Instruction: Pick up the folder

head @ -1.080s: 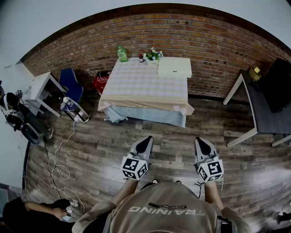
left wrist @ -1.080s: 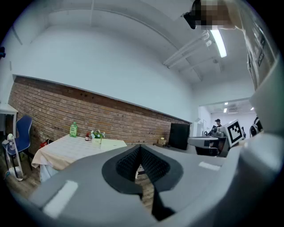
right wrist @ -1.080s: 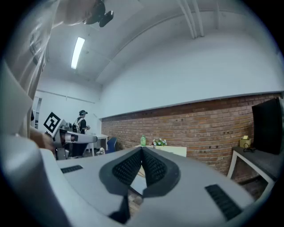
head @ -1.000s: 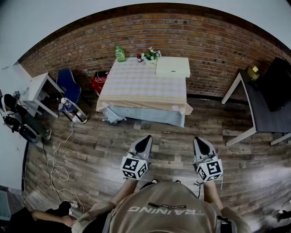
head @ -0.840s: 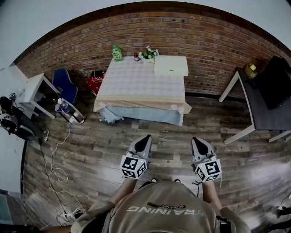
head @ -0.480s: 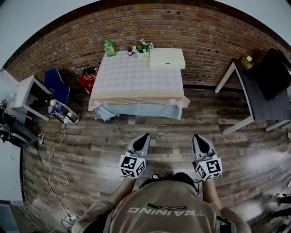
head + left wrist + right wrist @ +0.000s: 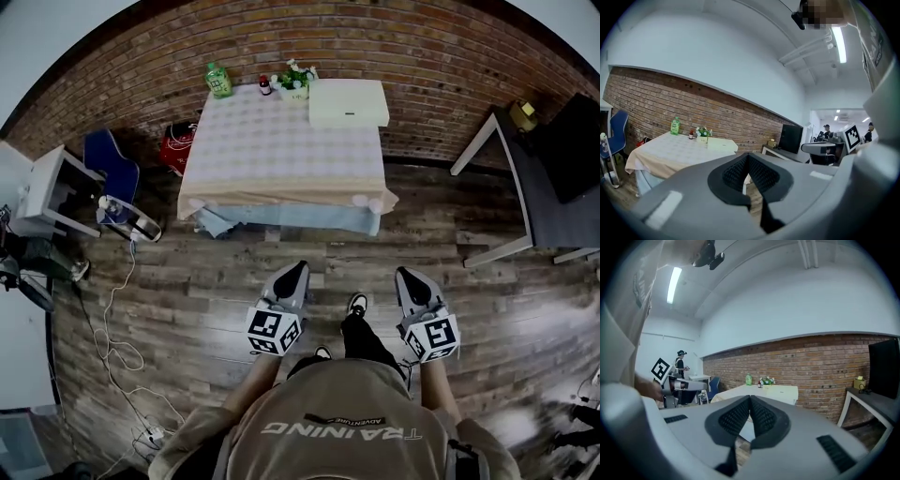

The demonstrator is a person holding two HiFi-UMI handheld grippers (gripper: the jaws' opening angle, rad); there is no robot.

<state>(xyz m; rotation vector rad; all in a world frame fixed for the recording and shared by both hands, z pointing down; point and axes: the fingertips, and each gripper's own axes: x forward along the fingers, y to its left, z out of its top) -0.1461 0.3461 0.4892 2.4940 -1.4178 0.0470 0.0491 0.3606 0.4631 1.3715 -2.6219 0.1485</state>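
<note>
The folder [image 7: 349, 102] is a flat cream rectangle lying on the far right corner of the cloth-covered table [image 7: 281, 155], close to the brick wall. My left gripper [image 7: 298, 268] and right gripper [image 7: 406, 274] hover side by side over the wooden floor, well short of the table's near edge. Both are shut with nothing between their jaws. In the left gripper view the folder [image 7: 721, 145] lies beyond the shut gripper [image 7: 747, 157]. In the right gripper view the folder [image 7: 781, 391] shows just above the shut gripper [image 7: 750, 398].
A green bottle [image 7: 218, 81], a small dark bottle [image 7: 265, 86] and a little plant [image 7: 293, 77] stand at the table's far edge. A blue chair [image 7: 105, 161] and white side table [image 7: 42, 187] are left, a dark desk [image 7: 553, 183] right. A cable [image 7: 117, 323] trails across the floor.
The person has walked toward the table, which now sits nearer and higher in the head view. Both grippers moved forward with them, still shut. A shoe now shows between the grippers.
</note>
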